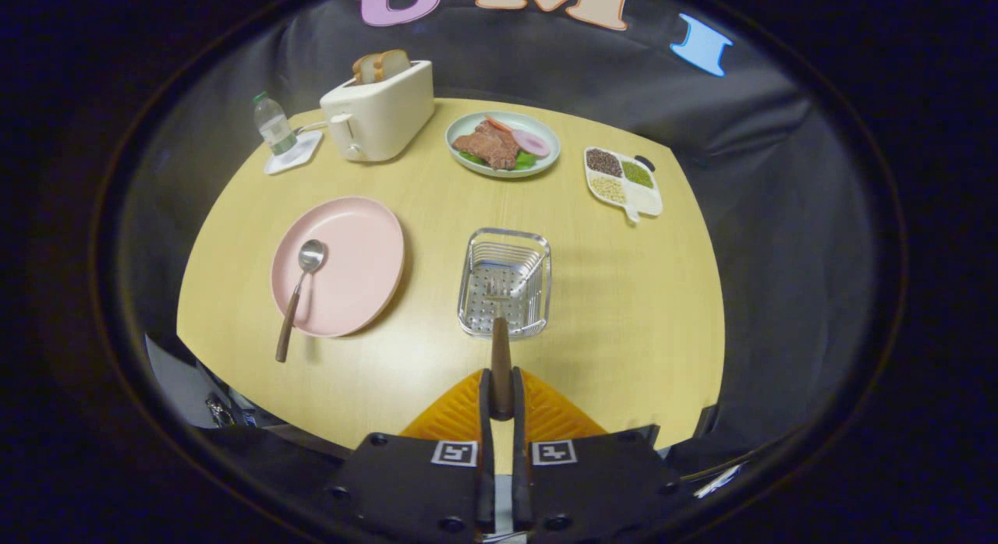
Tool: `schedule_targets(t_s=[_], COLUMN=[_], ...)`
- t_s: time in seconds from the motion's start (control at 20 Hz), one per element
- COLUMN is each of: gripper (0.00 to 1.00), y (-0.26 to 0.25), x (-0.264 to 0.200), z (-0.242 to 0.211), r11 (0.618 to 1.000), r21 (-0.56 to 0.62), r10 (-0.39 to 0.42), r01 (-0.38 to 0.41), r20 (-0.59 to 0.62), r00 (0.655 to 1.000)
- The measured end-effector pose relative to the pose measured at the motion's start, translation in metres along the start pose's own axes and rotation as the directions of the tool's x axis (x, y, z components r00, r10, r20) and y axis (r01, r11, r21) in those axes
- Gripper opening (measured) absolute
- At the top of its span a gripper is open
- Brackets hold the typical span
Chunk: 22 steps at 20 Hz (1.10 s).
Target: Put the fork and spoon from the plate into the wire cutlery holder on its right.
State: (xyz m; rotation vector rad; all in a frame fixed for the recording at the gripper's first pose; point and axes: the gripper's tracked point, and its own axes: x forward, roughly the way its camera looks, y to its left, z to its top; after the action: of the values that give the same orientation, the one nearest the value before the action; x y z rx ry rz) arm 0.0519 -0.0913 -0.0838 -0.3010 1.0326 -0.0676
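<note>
Gripper [500,396] is clenched on the fork [500,349]: both fingers pinch the wooden handle, tines pointing ahead over the wire cutlery holder [505,283]. The tines look to be inside or just above the basket; can't tell which.

Handling call: the fork is light and stiff, and the wood should grip better than the metal end. It's held near the handle's end, so expect it to pivot if the tines snag the wire mesh.

Spoon [299,291] lies on the pink plate [355,267], left of the holder, bowl far, handle overhanging the near rim. That overhang is the obvious grab point, with open room under it.

Bare table [437,372] between plate and holder gives an open path. Toaster [380,111], bottle [273,125] and food dishes [503,143] sit far back, well apart.
</note>
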Motion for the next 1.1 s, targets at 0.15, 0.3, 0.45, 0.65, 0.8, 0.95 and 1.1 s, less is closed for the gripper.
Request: schedule_targets(t_s=[0.15, 0.3, 0.45, 0.65, 0.8, 0.95, 1.1], gripper=[0.49, 0.86, 0.99, 0.99, 0.99, 0.99, 0.99], y=[0.001, 0.002, 0.0, -0.004, -0.004, 0.001, 0.014], x=[-0.001, -0.002, -0.004, -0.011, -0.019, -0.031, -0.043], z=[0.0, 0.001, 0.0, -0.001, 0.0, 0.01, 0.018], r11=[1.0, 1.0, 0.999, 0.997, 0.997, 0.995, 0.992], r21=[-0.01, 0.022, 0.044, 0.073, 0.078, 0.104, 0.12], r10=[-0.003, 0.002, -0.003, -0.003, -0.008, -0.022, -0.022], r01=[0.003, -0.003, 0.0, -0.004, -0.004, -0.007, -0.027], r20=[0.007, 0.032, 0.053, 0.096, 0.153, 0.278, 0.389], r00=[1.0, 0.999, 0.999, 0.995, 0.988, 0.96, 0.921])
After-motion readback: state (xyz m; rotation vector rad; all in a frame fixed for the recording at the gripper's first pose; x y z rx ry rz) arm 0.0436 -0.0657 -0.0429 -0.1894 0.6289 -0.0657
